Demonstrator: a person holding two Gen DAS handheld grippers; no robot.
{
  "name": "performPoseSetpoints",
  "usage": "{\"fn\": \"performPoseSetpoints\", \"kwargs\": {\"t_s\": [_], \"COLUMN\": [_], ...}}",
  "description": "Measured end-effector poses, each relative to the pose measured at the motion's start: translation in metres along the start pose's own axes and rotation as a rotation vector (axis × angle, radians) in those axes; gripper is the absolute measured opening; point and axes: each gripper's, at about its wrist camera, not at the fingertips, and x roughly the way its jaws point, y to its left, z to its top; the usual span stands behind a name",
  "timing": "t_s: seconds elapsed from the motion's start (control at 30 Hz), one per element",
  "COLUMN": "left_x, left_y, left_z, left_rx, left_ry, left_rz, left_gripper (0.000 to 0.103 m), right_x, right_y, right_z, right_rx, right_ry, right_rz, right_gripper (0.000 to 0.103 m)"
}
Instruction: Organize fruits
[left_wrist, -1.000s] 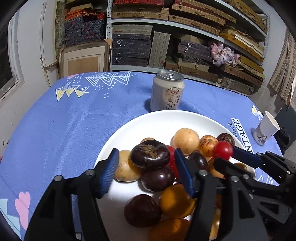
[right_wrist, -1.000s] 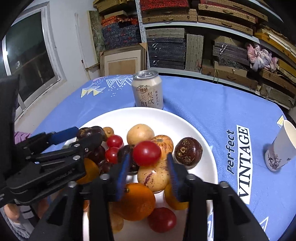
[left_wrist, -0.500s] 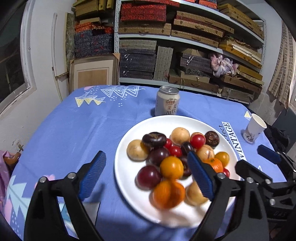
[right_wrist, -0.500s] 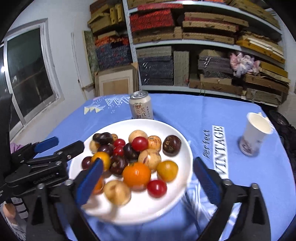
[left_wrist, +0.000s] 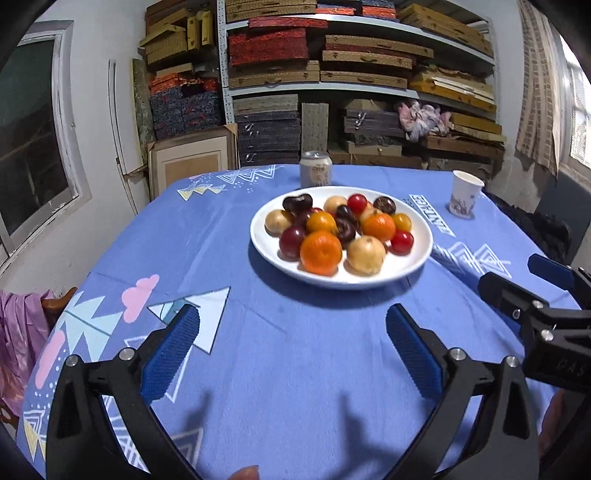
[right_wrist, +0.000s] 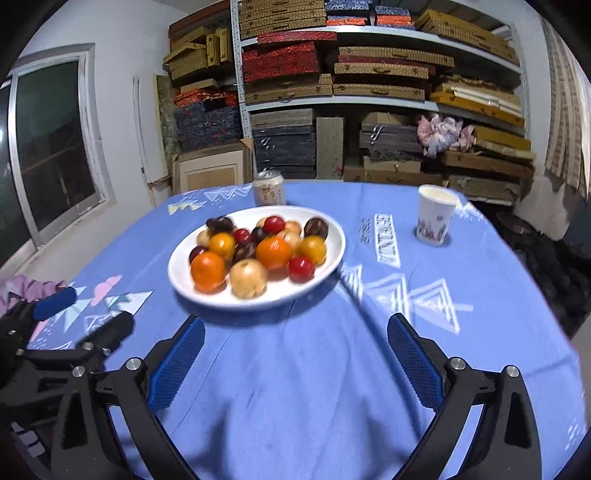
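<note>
One can (left_wrist: 315, 169) stands just behind the fruit plate (left_wrist: 421, 236).

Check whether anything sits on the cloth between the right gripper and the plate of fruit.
Nothing visible does. Only bare blue tablecloth lies between the open right gripper and the white plate. The can stands behind the plate, the paper cup off to its right, and the left gripper at the left.

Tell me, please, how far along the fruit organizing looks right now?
Done: all visible fruit sits piled on the white plate. In hand: nothing; the left tongs and right tongs are wide open over bare tablecloth. Left: apparently nothing, as no loose fruit shows.
</note>
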Motion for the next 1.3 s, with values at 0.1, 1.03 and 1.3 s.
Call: {"fn": "performPoseSetpoints", "kwargs": {"t_s": [0.1, 1.03, 1.3], "left_x": [-0.005, -0.006, -0.004], "left_y": [-0.001, -0.002, 0.001], "left_z": [-0.007, -0.010, -0.009], "left_rx": [-0.013, -0.022, -0.044], "left_ry": [0.003, 0.006, 0.017], "left_rz": [-0.049, -0.027, -0.029], "left_gripper": [0.099, 0.099, 0.099], "right_x": [0.002, 0.005, 0.003], "right_y": [-0.008, 0.005, 0.005], "right_z": [-0.007, -0.010, -0.010], "right_rx": [0.051, -0.048, -0.048], "right_ry": [0.032, 0.047, 0.046], "right_rz": [-0.003, -0.091, -0.084], "right_gripper": [0.100, 0.100, 0.100]}}
